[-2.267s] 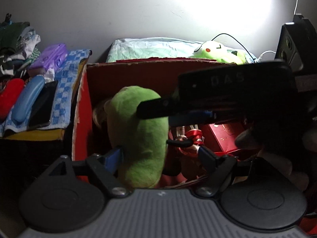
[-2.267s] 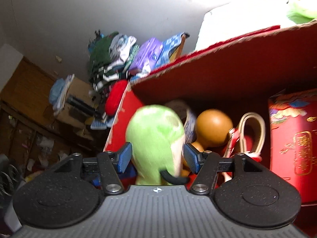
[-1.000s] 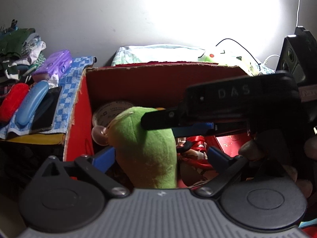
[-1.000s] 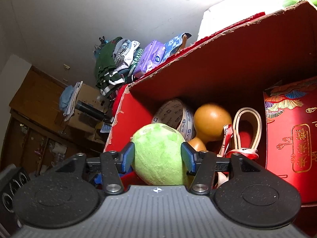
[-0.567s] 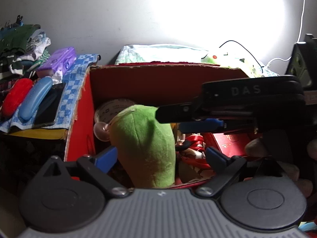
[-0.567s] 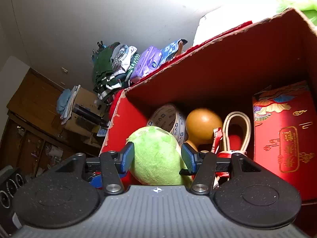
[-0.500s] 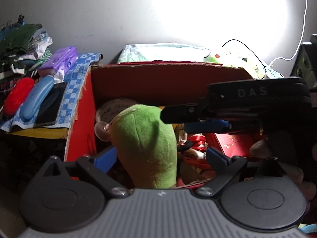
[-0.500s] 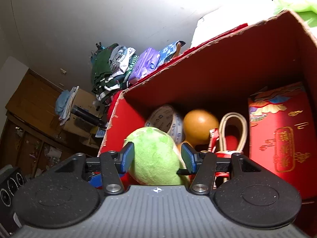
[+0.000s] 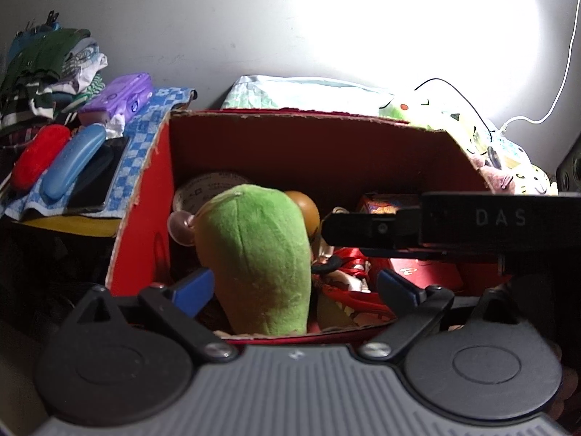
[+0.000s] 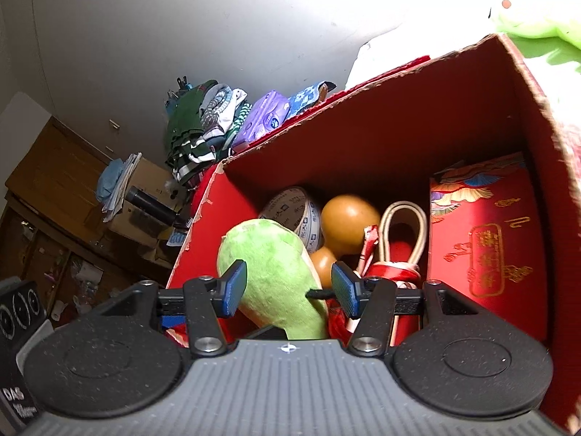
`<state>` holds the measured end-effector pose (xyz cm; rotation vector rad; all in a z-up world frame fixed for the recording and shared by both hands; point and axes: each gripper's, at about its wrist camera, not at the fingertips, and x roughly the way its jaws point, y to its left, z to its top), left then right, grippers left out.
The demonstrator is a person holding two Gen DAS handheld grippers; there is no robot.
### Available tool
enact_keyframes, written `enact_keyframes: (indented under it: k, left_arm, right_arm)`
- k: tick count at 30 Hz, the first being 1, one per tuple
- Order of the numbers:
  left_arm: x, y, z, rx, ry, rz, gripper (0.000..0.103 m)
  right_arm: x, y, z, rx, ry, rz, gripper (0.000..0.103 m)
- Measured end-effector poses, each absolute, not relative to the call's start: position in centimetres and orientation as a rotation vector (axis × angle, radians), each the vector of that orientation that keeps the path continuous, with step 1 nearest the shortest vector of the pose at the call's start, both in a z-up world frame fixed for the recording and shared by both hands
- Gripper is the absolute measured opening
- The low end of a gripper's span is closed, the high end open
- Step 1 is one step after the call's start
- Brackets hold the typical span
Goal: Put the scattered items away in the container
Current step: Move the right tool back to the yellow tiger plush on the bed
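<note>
Dimly lit, with white wall [image 9: 181, 36] glare behind red cardboard box [image 9: 326, 145]. Left gripper [image 9: 294, 287] gaping wide; right gripper [image 10: 287, 287] pinching green plush toy [image 10: 268, 272] at box's left edge.

Side surface [image 9: 65, 223], yellow-edged, left of red box [image 9: 145, 218]: blue checked cloth [image 9: 134, 145] spread on top, carrying blue case [image 9: 72, 160], red pouch [image 9: 36, 156], purple pack [image 9: 120, 96].

Both cameras sit just behind their jaws and look steeply down into the same red box [image 9: 319, 145], from close above its near edge. The left view faces the far wall squarely; the right view looks in from the right, tilted, toward the left wall [image 10: 203, 239]. Both share the green plush toy [image 9: 258, 254] and the orange gourd [image 10: 346, 221].
</note>
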<state>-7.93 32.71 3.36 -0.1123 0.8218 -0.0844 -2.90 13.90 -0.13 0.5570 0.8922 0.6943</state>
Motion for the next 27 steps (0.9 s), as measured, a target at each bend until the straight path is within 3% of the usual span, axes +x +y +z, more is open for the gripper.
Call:
enact_keyframes:
  k: [7, 8, 16, 27]
  left_arm:
    - [-8.7, 30.4, 5.6, -0.116, 0.737, -0.075, 0.099]
    - [-8.7, 29.8, 5.9, -0.12, 0.723, -0.075, 0.099]
    - [-8.6, 22.8, 8.4, -0.096, 0.646, -0.135, 0.1]
    - [-7.1, 9.7, 8.3, -0.051, 0.666, -0.345, 0.1]
  right_arm:
    - [-4.7, 10.6, 1.3, 0.57, 0.773, 0.67, 0.056]
    - [-4.9, 10.0, 1.6, 0.575, 0.761, 0.679, 0.052]
    - [-6.6, 3.4, 3.7, 0.607, 0.634, 0.681, 0.055]
    - [-7.2, -12.0, -1.2, 0.816, 0.731, 0.352, 0.057]
